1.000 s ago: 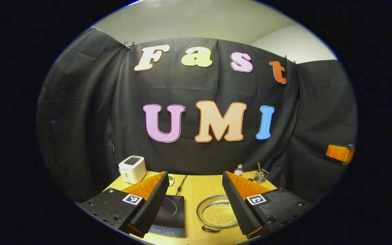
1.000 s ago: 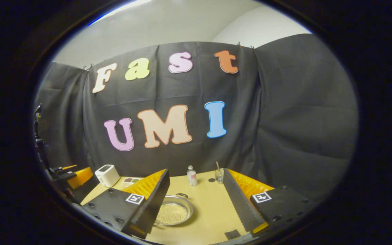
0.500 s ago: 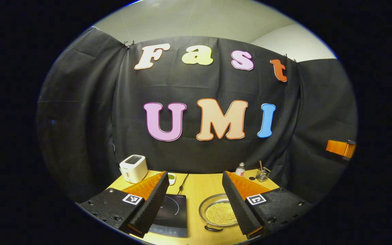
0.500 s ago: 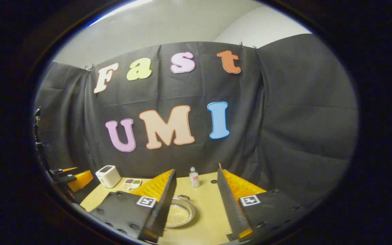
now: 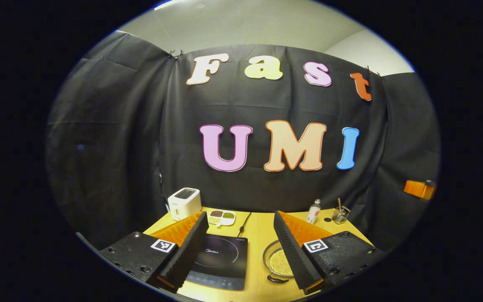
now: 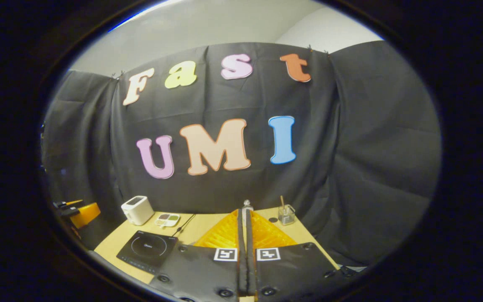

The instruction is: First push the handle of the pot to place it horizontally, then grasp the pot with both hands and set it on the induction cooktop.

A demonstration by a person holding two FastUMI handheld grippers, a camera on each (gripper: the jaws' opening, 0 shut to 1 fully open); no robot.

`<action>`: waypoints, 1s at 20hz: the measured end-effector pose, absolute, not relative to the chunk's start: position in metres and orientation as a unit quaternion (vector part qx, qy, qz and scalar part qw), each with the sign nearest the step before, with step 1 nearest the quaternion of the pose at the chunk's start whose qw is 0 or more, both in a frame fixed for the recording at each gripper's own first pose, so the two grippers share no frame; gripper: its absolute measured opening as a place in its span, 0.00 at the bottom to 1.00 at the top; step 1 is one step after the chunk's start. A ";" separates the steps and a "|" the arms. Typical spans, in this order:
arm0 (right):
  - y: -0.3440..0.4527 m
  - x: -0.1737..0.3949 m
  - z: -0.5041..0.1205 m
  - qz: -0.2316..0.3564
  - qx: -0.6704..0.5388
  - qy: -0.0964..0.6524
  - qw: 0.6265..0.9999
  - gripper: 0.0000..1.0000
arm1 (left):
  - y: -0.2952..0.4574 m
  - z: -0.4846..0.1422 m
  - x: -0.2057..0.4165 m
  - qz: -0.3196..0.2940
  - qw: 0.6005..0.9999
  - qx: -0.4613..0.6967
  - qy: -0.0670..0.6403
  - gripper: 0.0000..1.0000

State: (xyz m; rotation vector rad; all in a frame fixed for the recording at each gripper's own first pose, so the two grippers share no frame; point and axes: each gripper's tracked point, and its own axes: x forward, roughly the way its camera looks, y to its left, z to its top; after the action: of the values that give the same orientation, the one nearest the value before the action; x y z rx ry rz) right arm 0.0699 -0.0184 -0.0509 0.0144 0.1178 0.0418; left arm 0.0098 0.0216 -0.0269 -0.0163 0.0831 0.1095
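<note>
The left tongs hang over the near edge of the pale wooden counter with their fingers spread wide and nothing between them. Between those fingers lies the flat black induction cooktop, toward the counter's near left. Just beside it to the right sits the shallow round metal pot filled with small pale beads, its dark handle pointing at the near edge. The right tongs are pressed closed, finger against finger, empty. At the far edge stand a white toaster, a small divided dish, a little clear bottle and a glass cup.
</note>
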 end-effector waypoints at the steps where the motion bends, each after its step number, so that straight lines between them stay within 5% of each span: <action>1: -0.011 0.073 -0.065 0.031 0.007 0.076 0.997 0.00 | 0.027 -0.029 0.007 0.062 0.997 -0.008 0.042 0.95; 20: 0.080 0.037 -0.368 0.108 -0.004 0.462 0.880 0.00 | 0.116 -0.067 -0.017 0.132 0.988 -0.008 0.076 0.96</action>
State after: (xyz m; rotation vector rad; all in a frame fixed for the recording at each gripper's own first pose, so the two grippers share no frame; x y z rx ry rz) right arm 0.0372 0.0804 -0.3681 -0.0091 0.9638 0.2258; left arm -0.0167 0.1163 -0.0675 -0.0154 0.1517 0.2648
